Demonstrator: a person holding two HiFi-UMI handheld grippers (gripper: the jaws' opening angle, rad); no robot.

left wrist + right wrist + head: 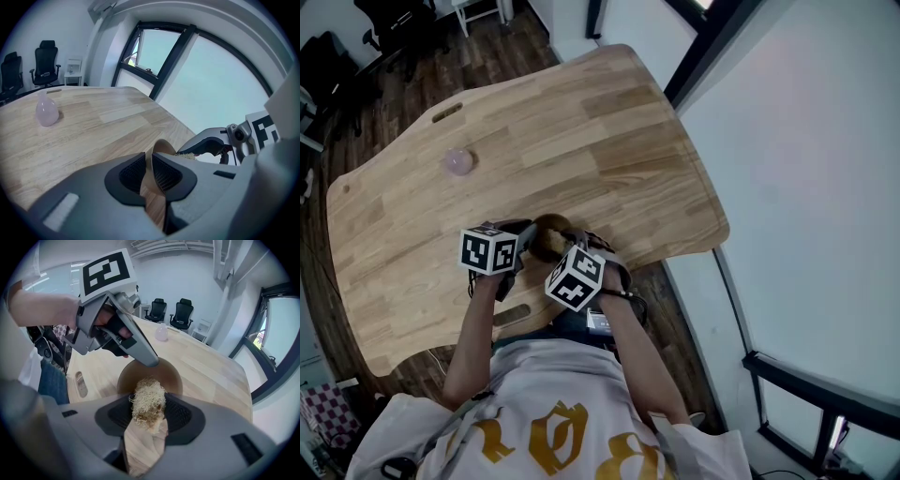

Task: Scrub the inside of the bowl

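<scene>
Here, left claw (149, 163) pinching bowl (165, 373) rim, near table (534, 131) edge

A brown bowl (171, 378), a straw-yellow scrubber (147, 401), a pale, grained wooden table (581, 122), a pink bottle (457, 161) and black-and-white square-marked cubes (489, 251) are seen.

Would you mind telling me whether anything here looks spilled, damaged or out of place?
Nothing stands out. The left gripper clamps the bowl by its rim, the right gripper holds a fibrous scrubber, and no spill shows on the table.
</scene>
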